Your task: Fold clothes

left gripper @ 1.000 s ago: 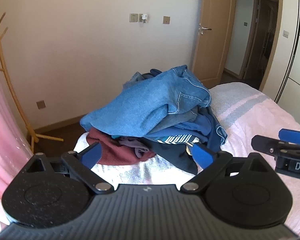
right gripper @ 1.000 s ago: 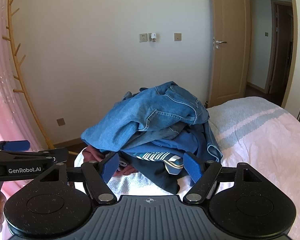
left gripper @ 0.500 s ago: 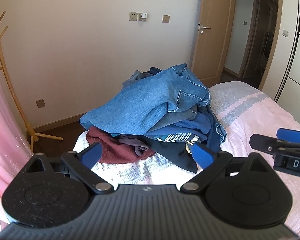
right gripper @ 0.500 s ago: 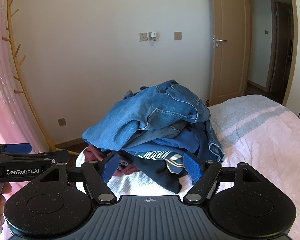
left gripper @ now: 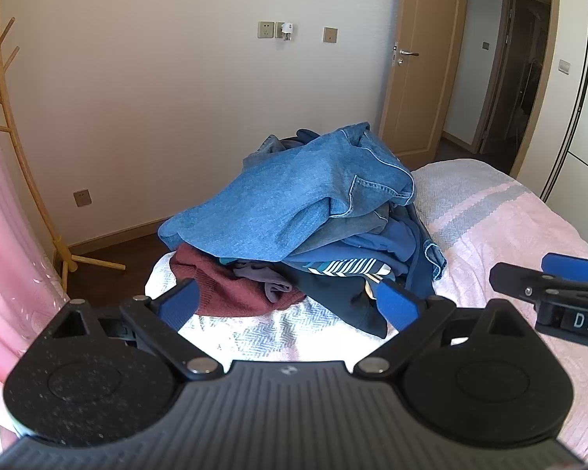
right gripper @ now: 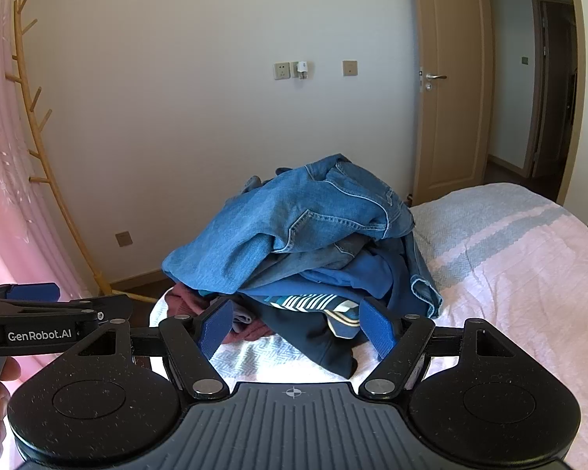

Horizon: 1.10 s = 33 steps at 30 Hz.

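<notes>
Both grippers have eased slightly nearer the clothes pile (left gripper: 302,227) since a second ago. Left gripper (left gripper: 290,305) and right gripper (right gripper: 294,329): fingers spread wide, holding nothing. Pile sits at 12 o'clock on the bed (left gripper: 509,227), jeans (right gripper: 290,227) uppermost. Recommended: lift the jeans alone by the waistband, one gripper at each end, clear of the garments beneath.

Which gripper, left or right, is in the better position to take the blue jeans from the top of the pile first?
Probably the right. Both grippers are open and empty, short of the pile. The jeans sit centred ahead of the right gripper, while the left gripper faces the maroon garment lower down.
</notes>
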Available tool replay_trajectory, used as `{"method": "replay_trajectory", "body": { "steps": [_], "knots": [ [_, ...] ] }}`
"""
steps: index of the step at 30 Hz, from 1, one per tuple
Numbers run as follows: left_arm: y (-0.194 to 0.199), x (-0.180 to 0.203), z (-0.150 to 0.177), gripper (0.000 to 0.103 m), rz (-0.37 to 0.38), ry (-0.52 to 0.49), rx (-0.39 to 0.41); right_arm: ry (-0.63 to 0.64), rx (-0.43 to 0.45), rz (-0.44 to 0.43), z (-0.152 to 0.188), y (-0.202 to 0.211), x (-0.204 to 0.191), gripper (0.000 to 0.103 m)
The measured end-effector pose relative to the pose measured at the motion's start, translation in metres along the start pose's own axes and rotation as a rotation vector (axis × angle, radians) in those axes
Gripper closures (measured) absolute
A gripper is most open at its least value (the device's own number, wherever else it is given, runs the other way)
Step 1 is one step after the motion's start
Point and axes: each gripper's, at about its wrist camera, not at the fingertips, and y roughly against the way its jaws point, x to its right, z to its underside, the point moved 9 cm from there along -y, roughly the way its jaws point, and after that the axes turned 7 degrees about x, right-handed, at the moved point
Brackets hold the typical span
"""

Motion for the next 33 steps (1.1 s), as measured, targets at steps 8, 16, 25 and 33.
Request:
{"method": "replay_trajectory", "body": {
  "steps": [8,16,25,33],
  "knots": [
    [0.000,0.002,0.001,0.007,0.000,-0.010,-0.004,-0.006,-0.001,-0.002,0.001,0.002,0.002,0.029],
    [0.001,0.003,0.004,0.007,-0.015,-0.009,-0.011,-0.015,-0.007,-0.011,0.001,0.002,0.005,0.029],
    [0.005,0.005,0.009,0.007,-0.053,-0.003,-0.018,0.004,-0.022,-0.073,0.002,-0.002,0.007,0.029],
    [0.008,0.012,0.016,0.007,-0.074,-0.021,-0.032,-0.002,-0.033,-0.101,0.007,-0.002,0.017,0.029]
  ]
}}
